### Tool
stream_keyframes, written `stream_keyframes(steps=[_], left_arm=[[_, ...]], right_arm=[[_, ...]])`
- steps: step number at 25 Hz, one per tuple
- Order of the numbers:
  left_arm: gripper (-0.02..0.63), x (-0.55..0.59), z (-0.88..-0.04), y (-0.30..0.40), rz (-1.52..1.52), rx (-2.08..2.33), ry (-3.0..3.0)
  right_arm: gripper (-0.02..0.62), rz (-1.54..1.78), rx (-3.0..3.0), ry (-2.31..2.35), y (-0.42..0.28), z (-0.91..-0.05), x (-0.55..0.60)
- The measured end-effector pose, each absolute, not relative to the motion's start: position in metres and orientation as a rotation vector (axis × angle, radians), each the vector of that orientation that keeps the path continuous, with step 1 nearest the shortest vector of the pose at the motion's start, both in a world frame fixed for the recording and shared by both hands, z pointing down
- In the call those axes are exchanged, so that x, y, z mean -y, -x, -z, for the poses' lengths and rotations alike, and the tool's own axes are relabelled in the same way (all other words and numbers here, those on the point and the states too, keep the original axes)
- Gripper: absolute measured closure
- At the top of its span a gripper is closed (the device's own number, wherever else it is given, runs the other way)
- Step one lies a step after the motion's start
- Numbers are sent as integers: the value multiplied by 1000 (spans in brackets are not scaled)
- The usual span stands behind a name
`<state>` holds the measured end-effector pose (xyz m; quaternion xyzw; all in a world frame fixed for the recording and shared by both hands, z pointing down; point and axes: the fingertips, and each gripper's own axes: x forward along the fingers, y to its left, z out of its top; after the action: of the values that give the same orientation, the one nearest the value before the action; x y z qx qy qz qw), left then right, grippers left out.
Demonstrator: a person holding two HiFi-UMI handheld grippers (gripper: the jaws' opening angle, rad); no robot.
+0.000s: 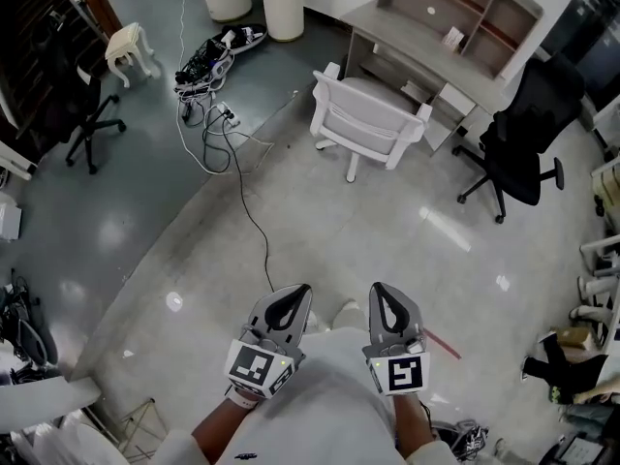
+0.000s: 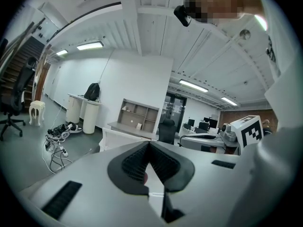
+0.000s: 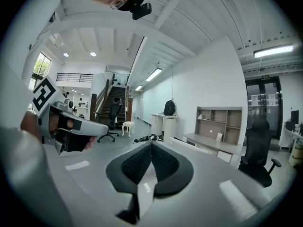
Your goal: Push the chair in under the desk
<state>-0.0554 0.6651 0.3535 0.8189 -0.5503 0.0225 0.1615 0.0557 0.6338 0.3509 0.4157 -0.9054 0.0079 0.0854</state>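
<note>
A white chair point(image 1: 368, 122) stands on the floor, pulled out from the grey desk point(image 1: 436, 42) with its shelf unit at the far side of the room. Both grippers are held close to the person's body, far from the chair. My left gripper point(image 1: 291, 296) is shut with nothing in it. My right gripper point(image 1: 385, 291) is shut and empty too. The left gripper view shows its shut jaws point(image 2: 149, 143) pointing toward the desk point(image 2: 135, 122). Beyond the shut right gripper point(image 3: 151, 144), its own view shows the desk point(image 3: 215, 138).
A black office chair point(image 1: 523, 134) stands right of the desk. Cables and a power strip point(image 1: 218, 114) trail over the floor left of the white chair. Another black chair point(image 1: 87, 114) and a small white stool point(image 1: 131, 46) are at the far left. Clutter lines the right edge point(image 1: 581, 356).
</note>
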Motion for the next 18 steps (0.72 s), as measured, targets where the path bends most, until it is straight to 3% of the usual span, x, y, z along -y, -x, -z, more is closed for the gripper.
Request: stream_keyframes(steps=[18], left_arm=[[600,-517,-365,69,-117,1590,-2296]], right_arm=[[584,-234,2722,-1298,-60,-384,-481]])
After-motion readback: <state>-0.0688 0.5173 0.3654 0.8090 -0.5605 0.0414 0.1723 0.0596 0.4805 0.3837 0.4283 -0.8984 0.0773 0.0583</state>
